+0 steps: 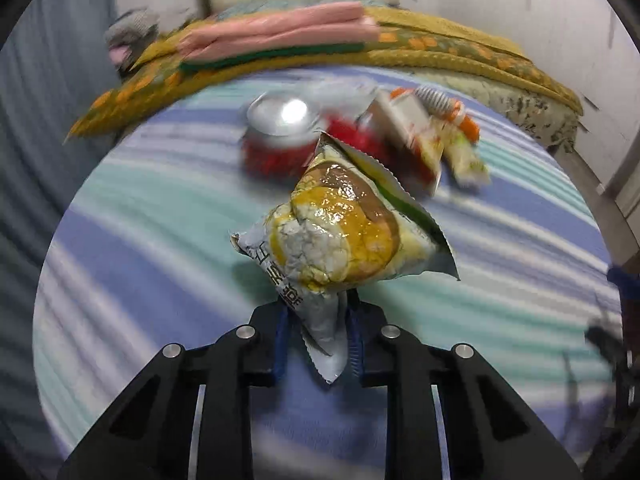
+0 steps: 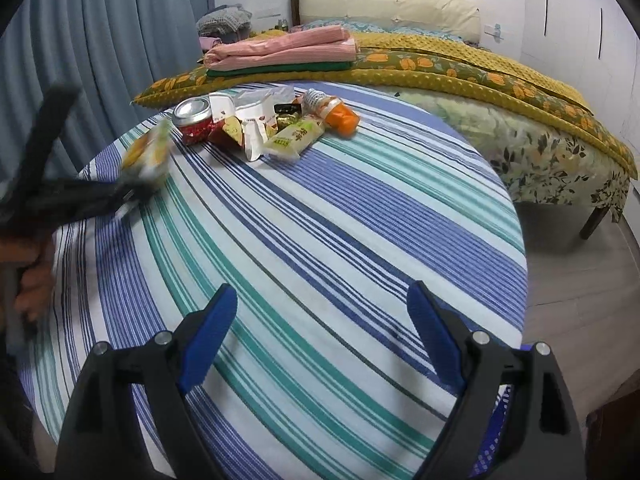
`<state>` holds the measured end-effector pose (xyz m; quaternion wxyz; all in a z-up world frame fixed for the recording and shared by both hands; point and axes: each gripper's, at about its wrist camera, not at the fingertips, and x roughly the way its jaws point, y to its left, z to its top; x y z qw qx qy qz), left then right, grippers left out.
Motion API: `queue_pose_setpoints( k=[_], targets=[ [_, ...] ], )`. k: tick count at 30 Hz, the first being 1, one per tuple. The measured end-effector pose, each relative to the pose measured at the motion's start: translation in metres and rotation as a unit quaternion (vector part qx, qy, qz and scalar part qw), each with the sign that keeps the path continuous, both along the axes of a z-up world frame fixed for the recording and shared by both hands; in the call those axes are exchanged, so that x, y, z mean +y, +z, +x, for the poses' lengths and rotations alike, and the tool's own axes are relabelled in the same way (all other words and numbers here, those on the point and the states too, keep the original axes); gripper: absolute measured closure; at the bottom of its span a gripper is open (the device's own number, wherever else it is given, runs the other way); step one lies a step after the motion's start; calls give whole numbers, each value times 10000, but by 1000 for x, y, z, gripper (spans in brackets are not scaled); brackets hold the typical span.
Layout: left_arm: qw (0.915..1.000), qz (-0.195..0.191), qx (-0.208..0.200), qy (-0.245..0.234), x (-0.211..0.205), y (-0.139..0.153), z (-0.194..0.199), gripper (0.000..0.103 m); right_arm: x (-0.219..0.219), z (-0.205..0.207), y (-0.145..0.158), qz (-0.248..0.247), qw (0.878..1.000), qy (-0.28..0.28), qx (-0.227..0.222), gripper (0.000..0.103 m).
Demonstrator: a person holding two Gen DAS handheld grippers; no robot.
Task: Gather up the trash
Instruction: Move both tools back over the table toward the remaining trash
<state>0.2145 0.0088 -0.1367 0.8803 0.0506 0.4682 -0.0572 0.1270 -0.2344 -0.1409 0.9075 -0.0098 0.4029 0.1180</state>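
My left gripper is shut on the corner of a yellow and silver snack bag and holds it above the striped tablecloth. The bag also shows, blurred, in the right wrist view, with the left gripper at the left. A pile of trash lies at the far side of the table: a red can, a white carton, a green wrapper and an orange bottle. My right gripper is open and empty over the near part of the table.
A bed with a yellow quilt and folded pink bedding stands behind the round table. Blue curtains hang at the left. The floor shows at the right beyond the table edge.
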Motion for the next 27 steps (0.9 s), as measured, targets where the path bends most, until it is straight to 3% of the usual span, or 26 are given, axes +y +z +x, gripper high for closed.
queue_pose_setpoints(
  k=[2, 6, 10, 17, 21, 25, 27],
  targets=[
    [10000, -32, 31, 64, 11, 0, -23, 70, 2, -2, 0, -41, 10000, 47, -15, 18],
    [9995, 256, -151, -54, 19, 0, -47, 31, 7, -4, -5, -82, 9999, 103, 42, 18],
    [9987, 370, -178, -297, 22, -2, -53, 16, 9, -8, -9, -158, 9998, 127, 66, 18],
    [9918, 897, -452, -796, 10, -5, -45, 6, 3, -8, -12, -152, 9998, 60, 97, 18],
    [9958, 624, -247, -626, 15, -6, -31, 6, -6, -2, -12, 23, 9998, -78, 180, 18],
    [9993, 8, -36, -359, 30, -11, -23, 5, -16, 19, -10, 276, 9983, -275, 431, 19],
    [9997, -59, -41, -246, 34, -12, -22, 4, -14, 33, -3, 346, 9980, -213, 481, 25]
  ],
)
